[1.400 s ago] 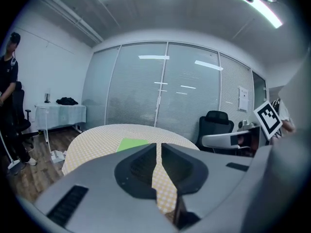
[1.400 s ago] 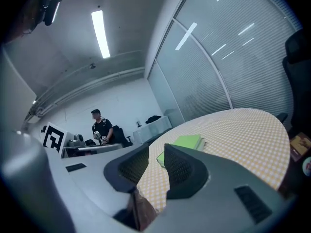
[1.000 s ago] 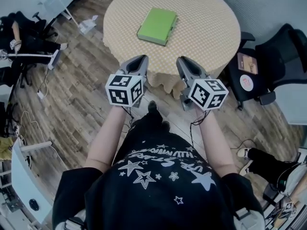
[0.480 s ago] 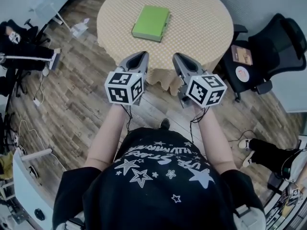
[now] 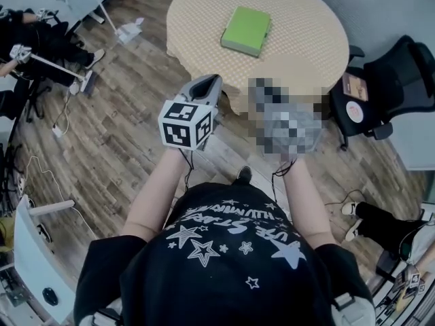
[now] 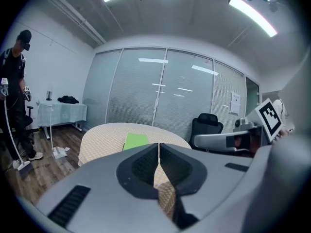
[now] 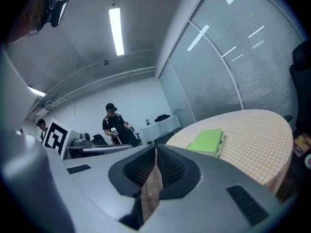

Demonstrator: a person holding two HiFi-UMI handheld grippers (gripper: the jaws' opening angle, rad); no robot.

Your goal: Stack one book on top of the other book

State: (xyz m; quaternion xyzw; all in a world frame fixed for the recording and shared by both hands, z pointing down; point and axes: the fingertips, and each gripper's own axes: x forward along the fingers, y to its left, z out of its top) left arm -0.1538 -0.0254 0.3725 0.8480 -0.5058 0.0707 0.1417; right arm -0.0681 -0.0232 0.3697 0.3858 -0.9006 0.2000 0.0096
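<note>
Green book (image 5: 246, 31): lies flat near the middle of the round table (image 5: 306, 53). Its thick edge suggests a second book beneath, so the stacking looks done.
Left gripper (image 5: 209, 87): jaws clenched on nothing, just off the table's near edge.
Right gripper (image 7: 155, 152): jaws pressed together, empty, short of the table.
Views: the head view masks the right gripper; only the right gripper view shows its jaws.

shirt (image 5: 231, 250): black, white stars (short sleeves) | left tool (image 5: 215, 80), right tool (image 7: 155, 149): grey | marker cube (image 5: 185, 124): black-white
</note>
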